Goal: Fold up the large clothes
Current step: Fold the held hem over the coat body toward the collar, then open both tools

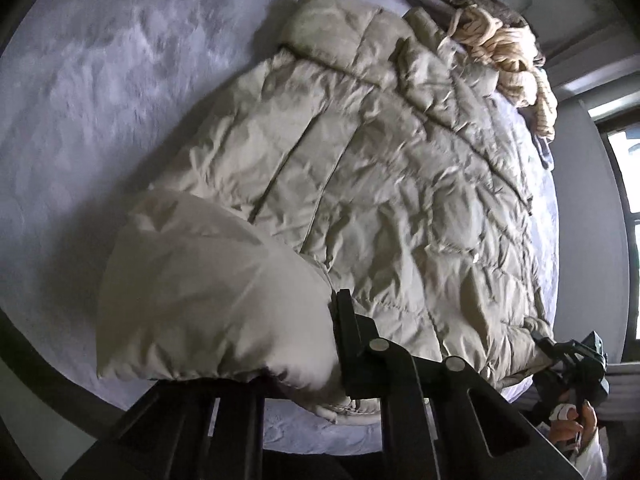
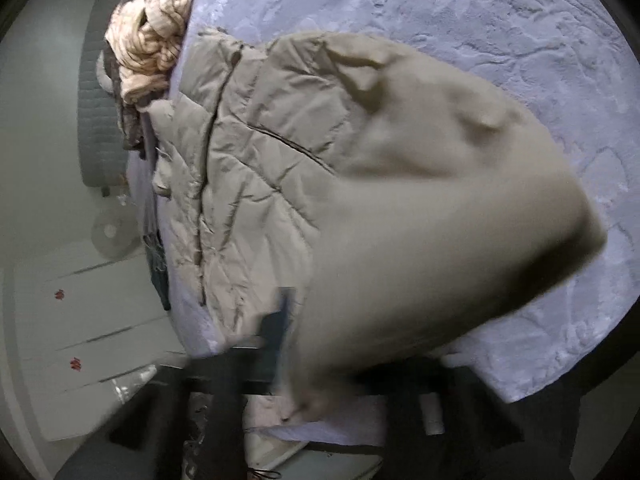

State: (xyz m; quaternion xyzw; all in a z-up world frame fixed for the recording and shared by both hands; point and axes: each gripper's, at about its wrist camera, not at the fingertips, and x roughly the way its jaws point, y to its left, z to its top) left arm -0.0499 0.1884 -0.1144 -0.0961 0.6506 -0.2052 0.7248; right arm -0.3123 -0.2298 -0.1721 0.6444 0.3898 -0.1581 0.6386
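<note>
A beige quilted puffer jacket [image 1: 380, 168] lies spread on a pale lavender plush bed cover [image 1: 100, 80]. My left gripper [image 1: 334, 320] is shut on a puffy smooth part of the jacket, which bulges to the left of its fingers. In the left wrist view my right gripper [image 1: 548, 344] pinches the jacket's lower right edge, with a person's hand [image 1: 576, 424] behind it. In the right wrist view the jacket [image 2: 260, 152] is blurred close up and drapes over my right gripper [image 2: 292, 320], hiding one finger.
A cream knit garment [image 1: 508, 52] and dark clothes are heaped at the bed's far edge, with the same cream knit [image 2: 152, 40] showing in the right wrist view. A window [image 1: 628, 168] is at the right. White drawers [image 2: 80, 340] stand beside the bed.
</note>
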